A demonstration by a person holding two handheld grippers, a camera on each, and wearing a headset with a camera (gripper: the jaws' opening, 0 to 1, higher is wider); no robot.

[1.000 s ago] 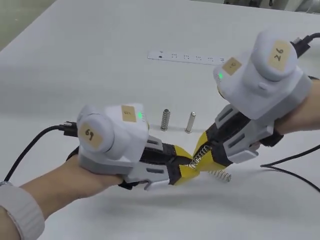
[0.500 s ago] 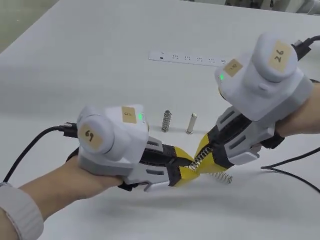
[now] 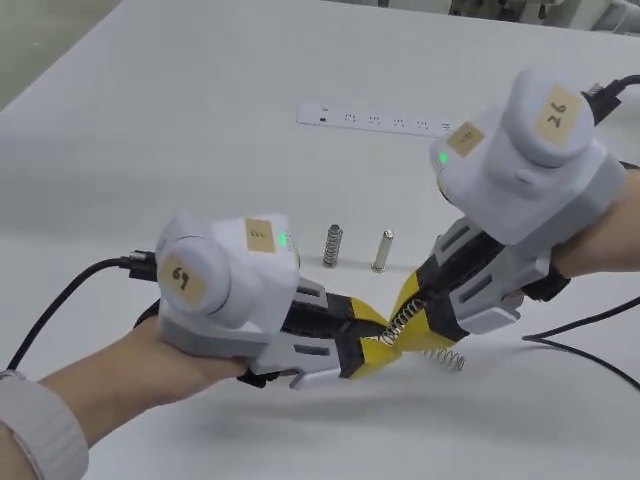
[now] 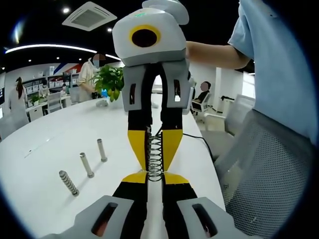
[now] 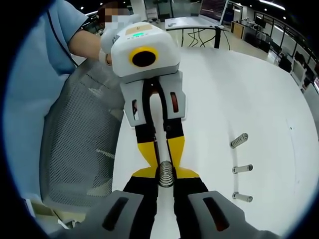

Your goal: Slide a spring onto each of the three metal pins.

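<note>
A spring [image 3: 404, 316] hangs between the two grippers' yellow tips, which meet nose to nose just above the white table [image 3: 200, 130]. My left gripper [image 3: 377, 338] pinches the spring's [image 4: 156, 152] near end, and my right gripper [image 3: 398, 333] has its fingers closed along its length. From the right gripper view the spring [image 5: 166, 175] sits end-on between that gripper's own tips. Behind stand a pin wearing a spring [image 3: 332, 245] and a bare pin [image 3: 382, 250]. The left gripper view has two bare pins [image 4: 102, 149] [image 4: 86, 164] beside the sprung one [image 4: 69, 182].
A loose spring [image 3: 447, 357] lies on the table just right of the tips. A white power strip [image 3: 385, 118] lies further back. A black cable [image 3: 585, 345] trails at the right and another [image 3: 55, 300] at the left. A mesh chair [image 5: 79, 149] stands off the table edge.
</note>
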